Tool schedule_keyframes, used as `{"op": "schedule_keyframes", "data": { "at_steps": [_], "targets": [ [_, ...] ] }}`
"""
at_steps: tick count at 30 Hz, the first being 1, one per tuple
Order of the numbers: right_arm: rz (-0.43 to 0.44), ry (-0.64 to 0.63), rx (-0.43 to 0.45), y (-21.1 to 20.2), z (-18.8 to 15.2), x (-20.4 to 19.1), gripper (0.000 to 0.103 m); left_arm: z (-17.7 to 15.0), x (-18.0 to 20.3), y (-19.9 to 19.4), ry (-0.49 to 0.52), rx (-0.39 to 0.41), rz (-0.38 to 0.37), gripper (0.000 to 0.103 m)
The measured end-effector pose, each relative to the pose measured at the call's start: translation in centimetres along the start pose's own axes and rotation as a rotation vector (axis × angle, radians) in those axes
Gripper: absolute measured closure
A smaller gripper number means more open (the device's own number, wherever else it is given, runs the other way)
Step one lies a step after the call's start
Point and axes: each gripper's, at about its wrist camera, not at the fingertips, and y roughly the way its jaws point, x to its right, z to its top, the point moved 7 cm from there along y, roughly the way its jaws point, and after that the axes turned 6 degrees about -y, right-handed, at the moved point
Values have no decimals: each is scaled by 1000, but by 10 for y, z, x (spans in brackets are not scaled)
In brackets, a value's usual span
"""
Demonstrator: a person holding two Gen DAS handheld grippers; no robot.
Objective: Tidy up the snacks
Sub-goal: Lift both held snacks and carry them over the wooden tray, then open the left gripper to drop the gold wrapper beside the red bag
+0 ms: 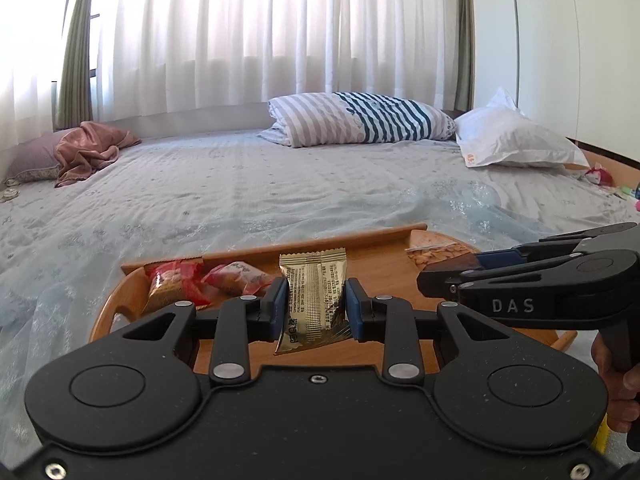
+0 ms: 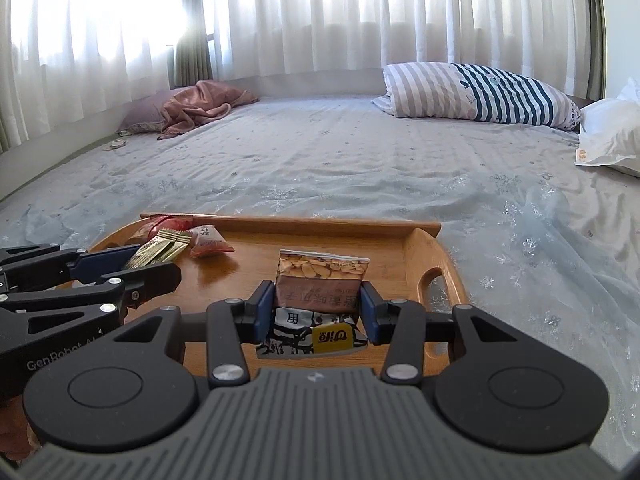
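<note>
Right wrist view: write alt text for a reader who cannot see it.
The right gripper pinches a brown peanut packet above a wooden tray on a bed. To its left, the left gripper holds a gold packet near red packets.

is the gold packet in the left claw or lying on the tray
In the left claw: its blue pads pinch the gold packet above the wooden tray.

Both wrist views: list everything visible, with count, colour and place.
wooden tray: 1, brown, on the bed
gold packet: 1, gold, in the left gripper over the tray
nut packet: 1, brown, in the right gripper over the tray
red packets: 2, red, tray's left end
bed sheet: 1, pale blue-grey
striped pillow: 1, grey and navy, far side
white pillow: 1, right
pink cloth: 1, left
curtains: white, behind
left gripper: black, shut
right gripper: black, shut
hand: 1, right edge
</note>
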Motion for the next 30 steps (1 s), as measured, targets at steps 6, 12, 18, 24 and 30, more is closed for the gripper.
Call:
{"op": "schedule_keyframes", "data": {
  "at_steps": [6, 12, 18, 24, 30],
  "targets": [
    [-39, -29, -27, 16, 5, 10, 54, 13, 6, 35, 31, -44, 7, 73],
    [-42, -10, -6, 13, 9, 21, 54, 24, 6, 90, -3, -141, 41, 73],
    [-30, -14, 14, 11, 13, 25, 54, 20, -6, 128, -2, -199, 126, 73],
    [-37, 20, 28, 4, 14, 39, 54, 21, -15, 139, -20, -228, 139, 71],
    [-35, 34, 26, 0, 12, 45, 54, 21, -19, 149, -44, -274, 182, 70]
  ]
}}
